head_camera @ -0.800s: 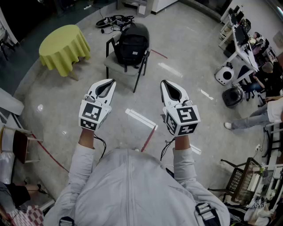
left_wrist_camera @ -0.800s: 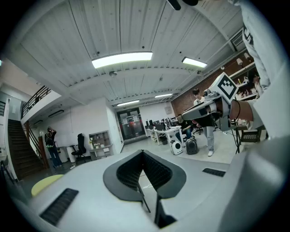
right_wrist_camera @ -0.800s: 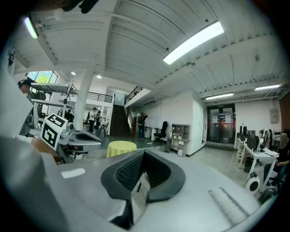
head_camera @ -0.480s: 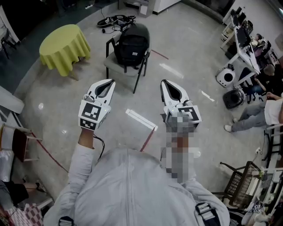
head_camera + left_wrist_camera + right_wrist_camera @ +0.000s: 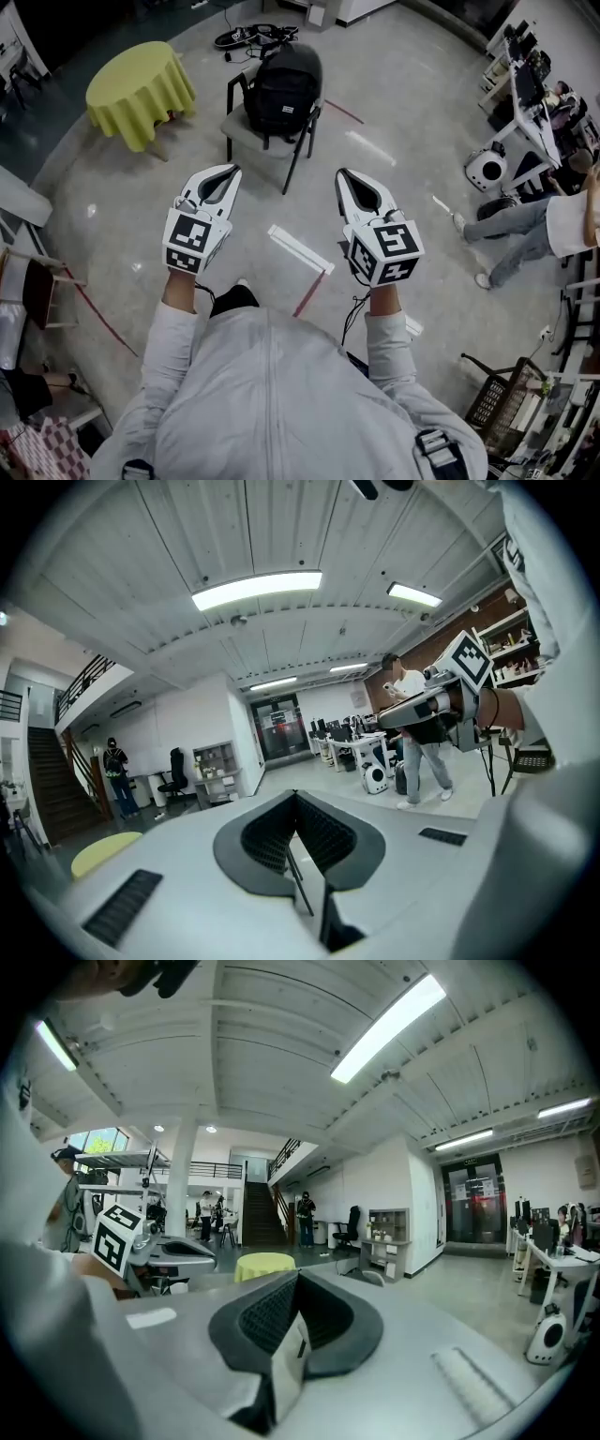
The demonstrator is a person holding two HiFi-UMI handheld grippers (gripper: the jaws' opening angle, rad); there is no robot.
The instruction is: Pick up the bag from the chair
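A black backpack point(image 5: 281, 89) stands upright on the seat of a grey chair point(image 5: 255, 145) with black legs, at the top middle of the head view. My left gripper point(image 5: 232, 171) and right gripper point(image 5: 343, 174) are held side by side in the air well short of the chair, both pointing toward it. Each is shut with nothing between its jaws. In the left gripper view my left gripper point(image 5: 296, 795) shows its tips together, and so does my right gripper point(image 5: 297, 1274) in its own view. The bag is not visible in either gripper view.
A round table with a yellow cloth point(image 5: 141, 89) stands left of the chair. Cables and dark gear point(image 5: 248, 37) lie behind it. White and red tape strips point(image 5: 300, 251) mark the floor between me and the chair. A person point(image 5: 534, 225) walks at the right near desks.
Both grippers keep the same pose and stay shut. The person at the right has walked further into view. My dark shoe now shows on the floor under my left arm.
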